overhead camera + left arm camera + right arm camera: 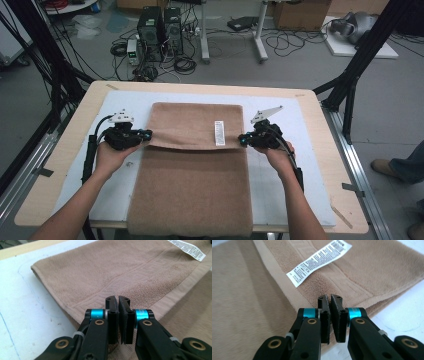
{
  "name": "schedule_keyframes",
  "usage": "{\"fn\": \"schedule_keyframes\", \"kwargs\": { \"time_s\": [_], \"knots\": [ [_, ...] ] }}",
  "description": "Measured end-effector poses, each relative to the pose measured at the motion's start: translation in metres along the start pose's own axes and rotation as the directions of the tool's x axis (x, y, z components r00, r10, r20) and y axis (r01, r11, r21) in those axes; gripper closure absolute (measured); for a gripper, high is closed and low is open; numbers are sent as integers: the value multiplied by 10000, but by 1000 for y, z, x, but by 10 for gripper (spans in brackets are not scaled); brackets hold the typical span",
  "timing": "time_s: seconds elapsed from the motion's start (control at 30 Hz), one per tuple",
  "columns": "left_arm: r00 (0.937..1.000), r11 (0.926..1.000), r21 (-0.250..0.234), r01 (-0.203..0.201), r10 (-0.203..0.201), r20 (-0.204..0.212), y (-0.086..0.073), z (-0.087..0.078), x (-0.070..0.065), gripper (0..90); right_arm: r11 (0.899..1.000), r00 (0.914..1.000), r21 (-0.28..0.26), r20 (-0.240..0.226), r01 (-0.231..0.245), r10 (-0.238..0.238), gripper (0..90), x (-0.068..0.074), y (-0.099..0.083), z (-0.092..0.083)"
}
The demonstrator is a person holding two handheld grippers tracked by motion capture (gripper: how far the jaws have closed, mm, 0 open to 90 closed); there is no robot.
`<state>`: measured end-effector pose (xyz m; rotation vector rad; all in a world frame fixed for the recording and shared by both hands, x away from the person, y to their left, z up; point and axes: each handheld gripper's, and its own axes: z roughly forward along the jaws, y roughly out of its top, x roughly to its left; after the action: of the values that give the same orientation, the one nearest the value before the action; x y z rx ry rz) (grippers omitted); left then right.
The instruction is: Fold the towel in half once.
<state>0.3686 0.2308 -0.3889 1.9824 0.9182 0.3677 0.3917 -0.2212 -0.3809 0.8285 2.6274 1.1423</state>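
White table mat [280,185]: tan towel [192,190], folded hem running between left gripper [146,134] and right gripper [243,140]; each gripper's jaws pinched together at its corner.

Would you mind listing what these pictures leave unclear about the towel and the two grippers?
- Care label: print too small to read in the right gripper view.
- Left gripper and right gripper: jaws nearly closed; whether towel cloth sits between them is hidden by the jaws themselves.
- Towel's near end: hangs over the table edge and is cut off by the high view's bottom.
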Motion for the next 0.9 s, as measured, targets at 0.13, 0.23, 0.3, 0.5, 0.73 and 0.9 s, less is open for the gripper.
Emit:
{"fn": "schedule_keyframes", "kwargs": {
  "time_s": [0.13, 0.23, 0.3, 0.5, 0.73, 0.9],
  "knots": [
    [9997, 9998, -116, -143, 145, 195, 0, -13, -6, 859, 9999, 9995, -139, -294, 102, -106, 861, 8, 0, -13],
    [9989, 9991, -127, -392, 396, 253, -4, -22, -13, 859, 9994, 9981, -185, -538, 284, -293, 861, 17, -3, -20],
    [9980, 9984, -153, -542, 546, 303, -7, -27, -18, 859, 9987, 9967, -293, -683, 419, -438, 861, 24, -6, -24],
    [9944, 9953, -232, -945, 955, 457, -21, -42, -34, 860, 9960, 9918, -576, -1039, 684, -741, 862, 40, -17, -36],
    [9911, 9918, -488, -1184, 1210, 550, -40, -59, -54, 860, 9894, 9827, -674, -1260, 1283, -1360, 862, 65, -26, -50],
    [9885, 9879, -618, -1424, 1452, 427, -52, -73, -70, 860, 9821, 9712, -657, -1510, 1763, -1845, 861, 81, -34, -57]
  ]
}}
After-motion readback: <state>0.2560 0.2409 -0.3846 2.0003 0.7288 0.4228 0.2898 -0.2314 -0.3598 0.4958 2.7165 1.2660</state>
